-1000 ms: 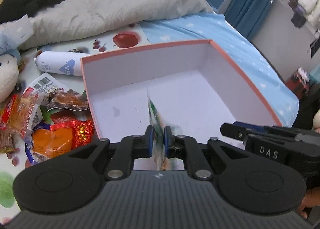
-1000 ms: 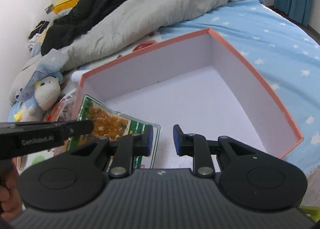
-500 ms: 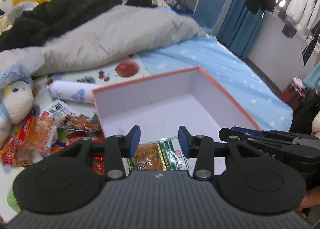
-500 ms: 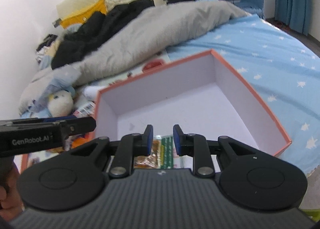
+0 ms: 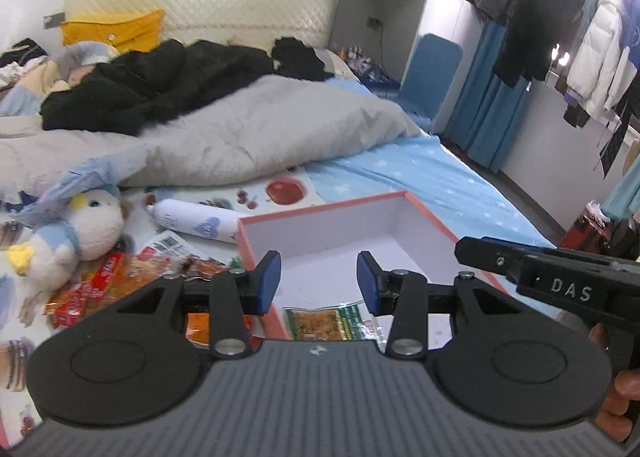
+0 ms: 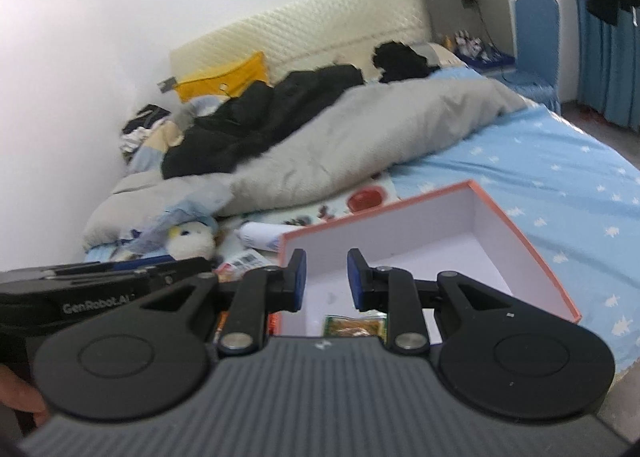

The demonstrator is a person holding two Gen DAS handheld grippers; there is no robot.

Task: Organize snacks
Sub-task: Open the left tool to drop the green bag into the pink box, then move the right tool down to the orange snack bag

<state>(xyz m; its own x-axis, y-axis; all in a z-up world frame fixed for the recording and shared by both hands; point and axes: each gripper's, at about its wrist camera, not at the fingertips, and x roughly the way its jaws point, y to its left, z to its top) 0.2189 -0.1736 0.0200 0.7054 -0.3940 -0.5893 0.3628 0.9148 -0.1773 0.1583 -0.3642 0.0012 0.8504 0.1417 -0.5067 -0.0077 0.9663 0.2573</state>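
An open box with a salmon rim and white inside lies on the bed. A green snack packet lies flat on the box floor near its front left corner. My left gripper hangs above and behind the box, open, with nothing between its blue pads. My right gripper is beside it, open by a narrower gap and also empty. Several loose red and orange snack packets lie on the bed to the left of the box.
A plush bird and a white bottle lie left of and behind the box. A grey duvet and black clothes fill the far bed. Blue starred sheet stretches right to the bed edge.
My left gripper opened and let go of the green packet, which now lies flat in the box. Both grippers rose and drew back from the box.
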